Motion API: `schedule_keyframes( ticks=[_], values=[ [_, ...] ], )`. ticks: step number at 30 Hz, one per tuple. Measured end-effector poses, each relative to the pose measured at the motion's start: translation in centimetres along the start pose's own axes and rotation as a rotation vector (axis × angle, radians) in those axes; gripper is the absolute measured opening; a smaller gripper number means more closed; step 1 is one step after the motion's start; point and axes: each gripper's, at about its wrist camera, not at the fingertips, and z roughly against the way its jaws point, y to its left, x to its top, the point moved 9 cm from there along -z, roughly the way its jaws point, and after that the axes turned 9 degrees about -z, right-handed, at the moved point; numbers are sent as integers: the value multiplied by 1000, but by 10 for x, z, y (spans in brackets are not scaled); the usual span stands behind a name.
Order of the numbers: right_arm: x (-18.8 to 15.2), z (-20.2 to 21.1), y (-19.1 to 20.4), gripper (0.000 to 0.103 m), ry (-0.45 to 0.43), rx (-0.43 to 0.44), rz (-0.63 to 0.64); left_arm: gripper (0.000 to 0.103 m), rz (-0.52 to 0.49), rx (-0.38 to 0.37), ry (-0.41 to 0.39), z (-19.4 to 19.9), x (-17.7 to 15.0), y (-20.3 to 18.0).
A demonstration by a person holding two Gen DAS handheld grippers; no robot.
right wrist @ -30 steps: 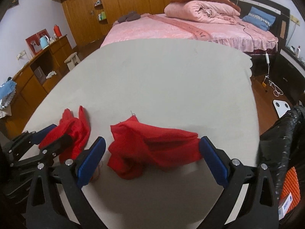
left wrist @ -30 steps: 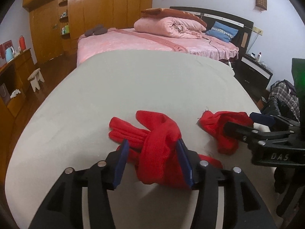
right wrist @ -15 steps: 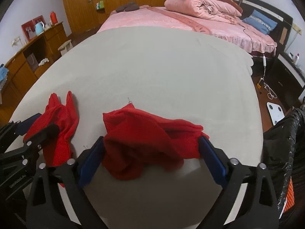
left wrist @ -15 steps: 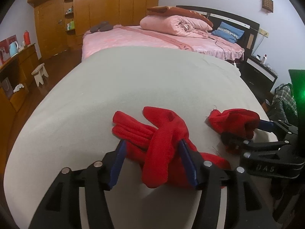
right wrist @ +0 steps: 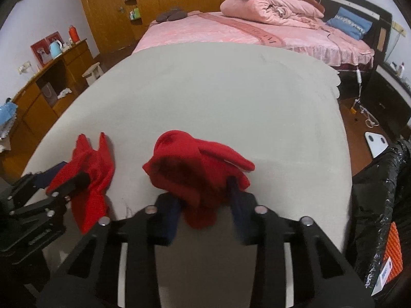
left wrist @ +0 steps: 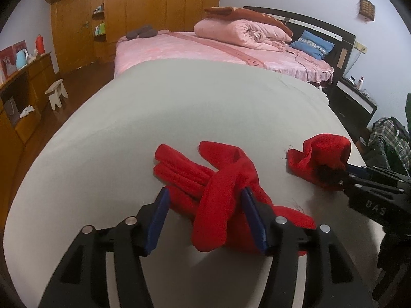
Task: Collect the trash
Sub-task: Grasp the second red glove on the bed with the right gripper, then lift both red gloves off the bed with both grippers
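Two red gloves lie on the grey table. My left gripper is shut on the left red glove, its blue pads pressing the bunched middle; the glove's fingers spread out ahead. In the right wrist view this glove and the left gripper show at the left. My right gripper is shut on the right red glove, which is bunched up between the pads. In the left wrist view this glove and the right gripper sit at the right.
A black trash bag stands off the table's right edge. Beyond the table is a pink bed with a rolled quilt. Wooden cabinets and a small stool stand at the left, a dark nightstand at the right.
My right gripper has closed from wide open onto the right glove and bunched it up. My left gripper keeps its hold on the left glove and has shifted slightly.
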Motion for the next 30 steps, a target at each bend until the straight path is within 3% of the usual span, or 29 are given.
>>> schedule_keyframes(
  ticks=[6,8,10,15,24,25,26,27,30],
  values=[
    [-6,6,2,33,8,7,18,61,12,-9,18,-4,-3,0],
    [-6,7,2,39,9,7,19,61,15,-16,21,-4,-3,0],
    [-6,10,2,53,2,7,19,62,11,-19,19,-4,-4,-2],
    [-1,19,-2,69,-31,-2,15,75,1,-18,25,-3,-5,-6],
    [11,29,-22,77,-67,-26,-20,80,-19,-31,54,-12,-6,-12],
    [12,29,-23,78,-69,-25,-22,76,-22,-32,54,-13,-5,-13],
    [14,29,-24,78,-71,-23,-27,64,-28,-39,47,-13,-4,-15],
    [15,29,-24,78,-73,-20,-30,45,-32,-43,42,-13,-2,-15],
    [19,27,-23,82,-79,-7,-33,19,-32,-80,39,-15,4,-19]
  ],
)
